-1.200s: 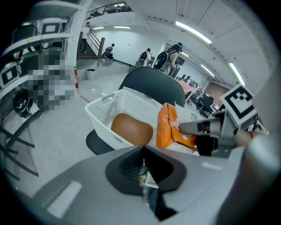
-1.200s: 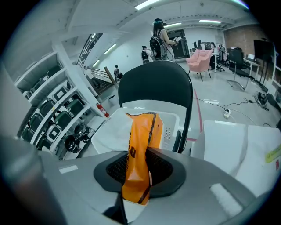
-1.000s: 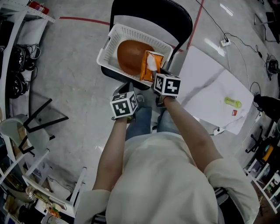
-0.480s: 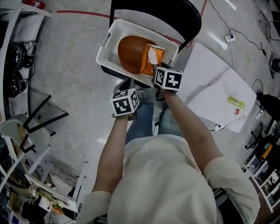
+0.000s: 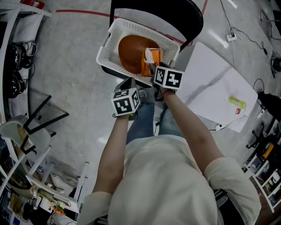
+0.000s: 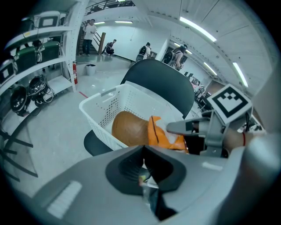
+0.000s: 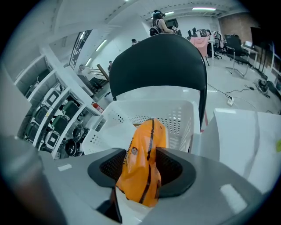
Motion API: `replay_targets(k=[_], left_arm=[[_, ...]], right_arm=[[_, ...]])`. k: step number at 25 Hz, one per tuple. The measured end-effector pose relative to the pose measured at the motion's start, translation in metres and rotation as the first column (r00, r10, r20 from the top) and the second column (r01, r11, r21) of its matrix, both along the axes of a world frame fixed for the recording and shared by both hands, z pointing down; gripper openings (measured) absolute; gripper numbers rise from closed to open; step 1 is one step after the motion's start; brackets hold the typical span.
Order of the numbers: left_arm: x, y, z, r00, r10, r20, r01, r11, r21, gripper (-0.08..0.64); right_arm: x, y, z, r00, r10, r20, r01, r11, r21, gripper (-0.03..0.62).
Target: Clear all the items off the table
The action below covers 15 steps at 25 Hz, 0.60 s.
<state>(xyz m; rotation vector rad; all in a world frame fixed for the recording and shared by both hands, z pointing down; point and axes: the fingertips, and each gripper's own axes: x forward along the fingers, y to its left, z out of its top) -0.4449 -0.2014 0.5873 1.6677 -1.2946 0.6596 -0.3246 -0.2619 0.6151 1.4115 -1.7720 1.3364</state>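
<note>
Basket (image 5: 106, 52): one, white, on the seat of one black chair (image 5: 175, 11), at 12 o'clock from the person in the head view. Contents, two: one brown rounded item (image 5: 129, 52) and one orange packet (image 5: 149, 61) at its 3 o'clock side.

Grippers: two. Right gripper (image 5: 153, 72) over the basket's near rim; fingers apart, having just been opening, with the packet between them and not squeezed. Left gripper (image 6: 144, 165) at 7 o'clock of the right one, short of the basket; fingers together, nothing held.

Tabletop (image 5: 210, 92): one, white, at 3 o'clock of the chair. It carries one yellow-green item (image 5: 237, 101) and one small red item (image 5: 237, 112) just beside it, both well apart from the grippers.

Shelving with dark headsets (image 5: 13, 66) at 9 o'clock.

Obstruction: the right gripper's fingers cover the packet's near end in the head view.

Change since a second ago: the packet then leaned toward the basket's 3 o'clock wall, broad face showing; it now stands narrower, against the brown item
</note>
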Motion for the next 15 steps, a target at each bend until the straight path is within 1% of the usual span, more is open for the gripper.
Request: replay_targets(k=[5,9,15], left_arm=[[-0.001,0.002,0.000,1.000,-0.001,0.001,0.001,1.000,0.001,0.008],[-0.002,0.004,-0.002,1.000,0.001,0.001,-0.001,1.000,0.003,0.008],[0.000,0.006,-0.004,1.000,0.007,-0.002,-0.007,1.000,0.007,0.008]], right_arm=[[0.003,0.005,0.000,1.000,0.011,0.004,-0.011,1.000,0.010,0.212],[0.003,0.003,-0.008,1.000,0.003,-0.002,-0.003,0.999,0.042,0.196],[0.004,0.005,-0.014,1.000,0.004,-0.012,-0.004,0.999,0.049,0.173]])
